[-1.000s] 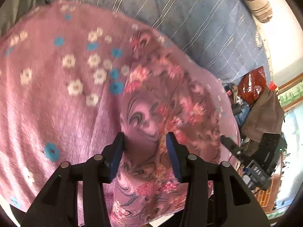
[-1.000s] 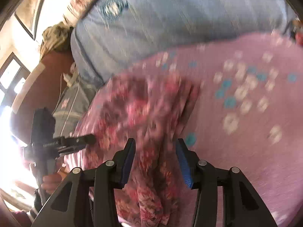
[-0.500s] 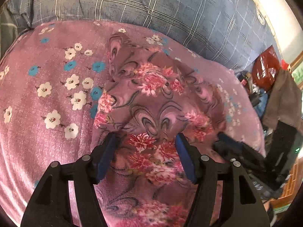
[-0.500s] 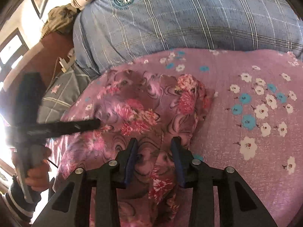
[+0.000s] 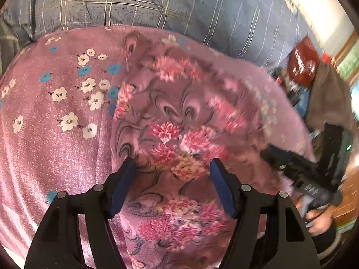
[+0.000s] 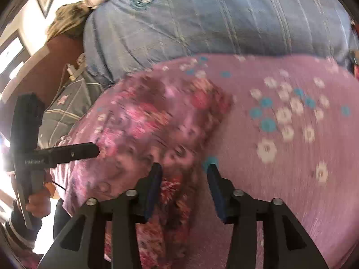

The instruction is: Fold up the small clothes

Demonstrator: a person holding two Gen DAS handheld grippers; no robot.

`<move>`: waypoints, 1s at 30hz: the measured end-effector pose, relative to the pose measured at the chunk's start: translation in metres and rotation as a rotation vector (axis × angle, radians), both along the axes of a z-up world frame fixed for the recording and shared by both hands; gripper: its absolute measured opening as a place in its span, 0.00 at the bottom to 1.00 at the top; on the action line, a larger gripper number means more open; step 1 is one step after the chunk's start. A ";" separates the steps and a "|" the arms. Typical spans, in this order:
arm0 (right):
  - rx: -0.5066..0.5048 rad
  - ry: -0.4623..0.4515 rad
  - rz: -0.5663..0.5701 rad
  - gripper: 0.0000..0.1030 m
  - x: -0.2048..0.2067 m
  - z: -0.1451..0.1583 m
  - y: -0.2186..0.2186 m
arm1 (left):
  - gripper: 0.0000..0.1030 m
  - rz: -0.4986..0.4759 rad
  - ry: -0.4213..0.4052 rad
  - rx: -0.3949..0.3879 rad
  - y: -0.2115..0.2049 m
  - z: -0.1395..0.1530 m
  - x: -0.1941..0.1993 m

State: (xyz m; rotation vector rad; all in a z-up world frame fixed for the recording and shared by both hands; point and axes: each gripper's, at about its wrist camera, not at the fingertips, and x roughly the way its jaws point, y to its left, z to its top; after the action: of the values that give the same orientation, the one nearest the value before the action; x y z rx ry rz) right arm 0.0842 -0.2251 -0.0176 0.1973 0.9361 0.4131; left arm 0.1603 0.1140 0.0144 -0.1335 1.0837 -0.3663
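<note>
The garment (image 5: 179, 121) lies on the sheet (image 5: 56, 152), with the quilt (image 5: 179, 6) behind both. In the left wrist view the left gripper (image 5: 172, 168) stands over the garment's near part, fabric between its spread fingers, and the right gripper (image 5: 291, 165) sits off to the right — past the garment's edge. In the right wrist view the right gripper (image 6: 182, 172) straddles the garment's right edge; the left gripper (image 6: 67, 152) reaches in from the left, its tip at the cloth.

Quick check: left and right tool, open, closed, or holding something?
Left tool: open, fingers spread over the floral garment, not pinching it.
Right tool: open, garment edge between its fingers, not clamped.
</note>
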 end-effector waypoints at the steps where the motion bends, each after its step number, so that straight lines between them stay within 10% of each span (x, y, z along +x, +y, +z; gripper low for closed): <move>1: 0.022 0.011 -0.023 0.54 0.000 -0.002 -0.004 | 0.66 -0.007 -0.016 0.027 -0.004 0.002 -0.002; 17: -0.287 0.035 -0.246 0.98 -0.045 0.048 -0.028 | 0.80 0.211 -0.242 0.191 0.040 0.043 -0.074; 30: -0.516 -0.082 -0.154 0.99 -0.092 0.063 0.014 | 0.81 0.030 -0.270 0.309 0.009 0.036 -0.129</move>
State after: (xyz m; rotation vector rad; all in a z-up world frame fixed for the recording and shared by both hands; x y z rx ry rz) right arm -0.0082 -0.2115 0.0457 -0.2166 0.9101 0.0286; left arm 0.0314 0.1227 0.0507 0.1701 0.8576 -0.1797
